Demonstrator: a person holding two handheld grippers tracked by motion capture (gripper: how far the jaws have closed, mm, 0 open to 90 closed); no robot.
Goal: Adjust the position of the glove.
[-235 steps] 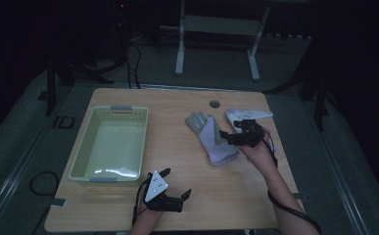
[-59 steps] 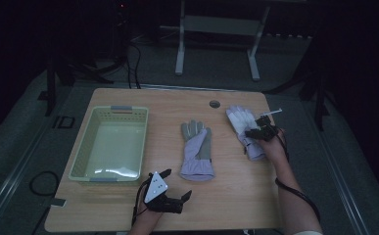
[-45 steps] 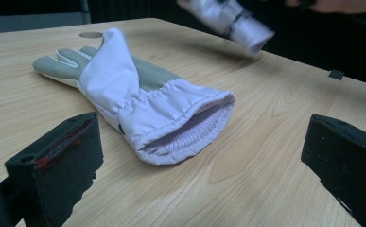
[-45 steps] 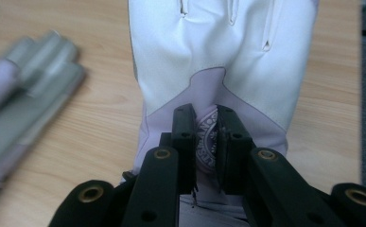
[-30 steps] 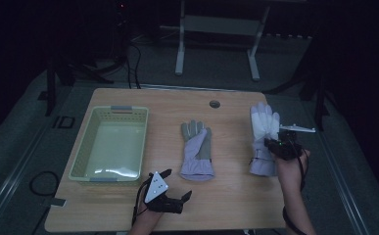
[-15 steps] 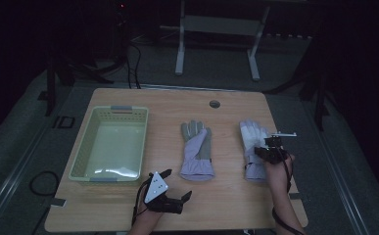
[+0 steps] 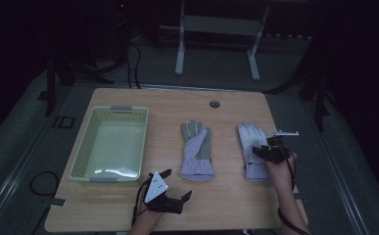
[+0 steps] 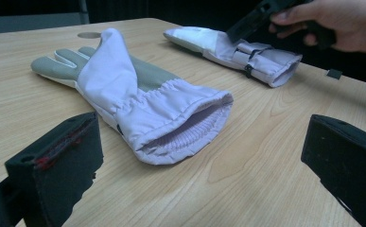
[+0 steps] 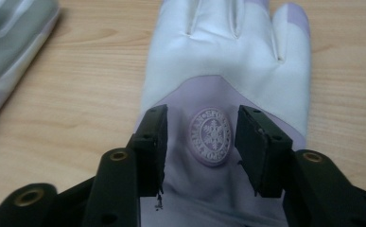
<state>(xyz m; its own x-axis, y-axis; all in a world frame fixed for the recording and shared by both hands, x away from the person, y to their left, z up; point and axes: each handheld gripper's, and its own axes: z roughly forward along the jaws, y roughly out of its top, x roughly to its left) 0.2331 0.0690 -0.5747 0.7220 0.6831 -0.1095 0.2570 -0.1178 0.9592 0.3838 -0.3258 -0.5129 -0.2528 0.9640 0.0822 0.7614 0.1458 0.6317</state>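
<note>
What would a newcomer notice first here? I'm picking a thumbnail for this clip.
Two pale lilac gloves lie flat, side by side: the middle glove at the table's centre, the right glove under the right tongs, which stand open over its round snowflake badge. A pale green basket sits empty at the left.

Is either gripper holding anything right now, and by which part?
Nothing is held. The right gripper is open over the right glove, jaws either side of its round badge; the left gripper is open.

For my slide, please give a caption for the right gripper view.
Open right gripper above the white-and-lilac glove, jaws either side of its round badge.
</note>
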